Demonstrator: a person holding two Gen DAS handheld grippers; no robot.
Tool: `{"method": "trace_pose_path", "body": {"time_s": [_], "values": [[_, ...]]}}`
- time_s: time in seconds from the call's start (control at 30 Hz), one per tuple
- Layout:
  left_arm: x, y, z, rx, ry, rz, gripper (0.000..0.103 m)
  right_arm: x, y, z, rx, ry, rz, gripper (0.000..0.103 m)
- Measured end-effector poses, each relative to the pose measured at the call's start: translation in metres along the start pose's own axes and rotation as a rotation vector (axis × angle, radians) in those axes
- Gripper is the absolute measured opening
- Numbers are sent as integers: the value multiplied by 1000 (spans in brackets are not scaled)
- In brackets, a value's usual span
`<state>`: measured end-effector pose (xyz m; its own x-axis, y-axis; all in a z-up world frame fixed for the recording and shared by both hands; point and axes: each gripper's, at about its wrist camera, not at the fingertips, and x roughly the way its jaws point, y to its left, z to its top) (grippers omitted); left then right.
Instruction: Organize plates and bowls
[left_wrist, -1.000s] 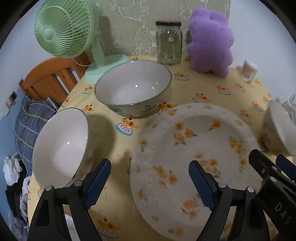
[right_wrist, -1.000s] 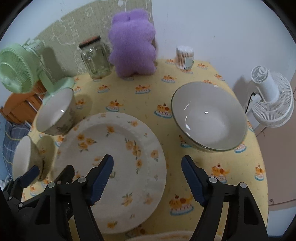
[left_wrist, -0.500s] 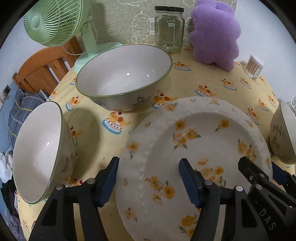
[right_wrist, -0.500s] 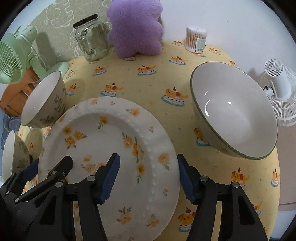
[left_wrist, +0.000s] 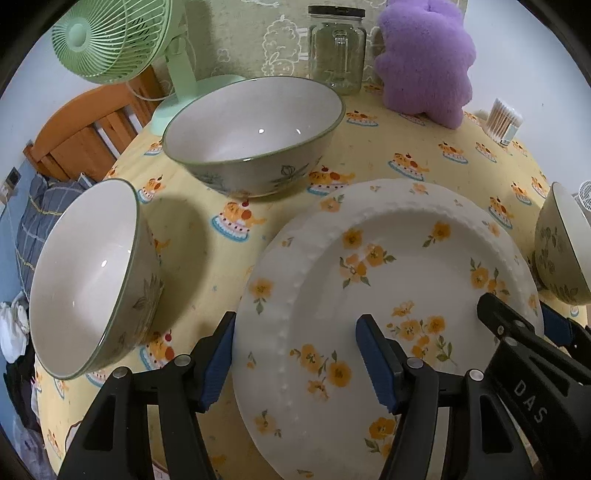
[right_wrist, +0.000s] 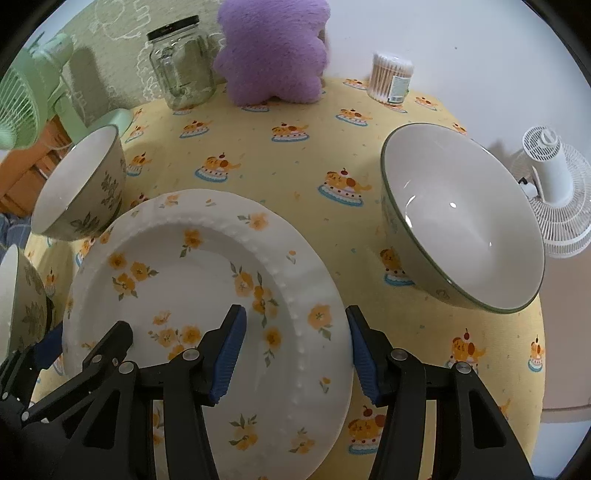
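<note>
Straddling plate (left_wrist: 388, 280) rims | left gripper (left_wrist: 295, 354) parted, unpressed | right gripper (right_wrist: 293, 350) closing, unpressed | bowls flanking

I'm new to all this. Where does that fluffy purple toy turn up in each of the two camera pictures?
Left wrist view: purple plush toy at the top right, right of the glass jar.
Right wrist view: toy at the top centre, again right of the jar.
Shared landmark: the jar.

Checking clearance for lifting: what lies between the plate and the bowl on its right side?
Only bare tablecloth, seen in the right wrist view between plate and bowl.
</note>
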<state>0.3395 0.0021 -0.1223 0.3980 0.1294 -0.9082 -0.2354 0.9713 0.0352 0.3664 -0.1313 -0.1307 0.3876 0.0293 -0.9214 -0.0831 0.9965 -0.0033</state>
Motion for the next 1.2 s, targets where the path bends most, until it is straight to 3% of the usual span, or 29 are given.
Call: {"method": "trace_pose_path", "body": {"time_s": [0.3,0.67,1.2], "values": [[7,4,6,-25,6,-40,68,7,-1,1,22,14,38,65],[0,2,8,-14,-1,-2,65,3,7,8,-10,28,2,65],[-27,15,-4,-32,26,-16,65,-34,15,4,-35,15,28,64]]}}
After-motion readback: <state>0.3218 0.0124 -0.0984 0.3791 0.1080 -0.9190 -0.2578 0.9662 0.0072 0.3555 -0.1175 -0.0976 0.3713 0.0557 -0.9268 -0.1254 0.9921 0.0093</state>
